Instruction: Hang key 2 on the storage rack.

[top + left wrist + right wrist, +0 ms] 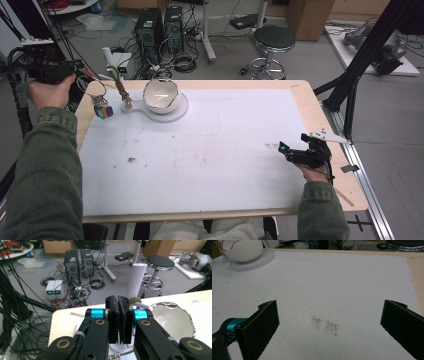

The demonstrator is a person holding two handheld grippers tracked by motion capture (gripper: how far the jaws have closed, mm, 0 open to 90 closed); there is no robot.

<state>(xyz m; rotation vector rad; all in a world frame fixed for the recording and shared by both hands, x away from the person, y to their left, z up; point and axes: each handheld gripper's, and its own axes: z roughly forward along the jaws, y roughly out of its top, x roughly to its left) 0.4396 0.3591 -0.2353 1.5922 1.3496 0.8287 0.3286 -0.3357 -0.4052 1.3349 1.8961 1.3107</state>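
**High view.** The left sleeve (40,175) lies nearest the camera. Its hand carries the left gripper (75,65) raised beyond the left edge of the table (320,125). A key bunch (103,111) with coloured tags sits under a wire ring (97,91) at the near-left corner, just beside the gripper. Whether it hangs or rests on the white mat (200,150) cannot be told. The bowl (160,94) stands upright on a plate (172,114) at the far edge of the mat. Its jagged rim is open to the top and its inside reads plain white, so it appears empty. The right gripper (295,142) rests low at the right edge, well apart from all of these.

**Left gripper view.** The left gripper (118,298) has its jaws pressed flat together with no gap. The ring (115,355) shows just below them. Whether any part of it is pinched cannot be told. The bowl (172,320) lies ahead and to the right, with nothing seen in it.

**Right gripper view.** The right gripper (330,312) stands fully spread and holds nothing. Only brown specks (324,325) lie on the mat between the jaws. The bowl (242,250) and the plate (262,258) stand far off.

**Procedure (judgement).**
- Carry the key bunch high enough to clear the jagged rim.
- Let the swing die out above the bowl.
- Lower the bunch before parting the jaws.
- Keep the right gripper ready to steady the plate.
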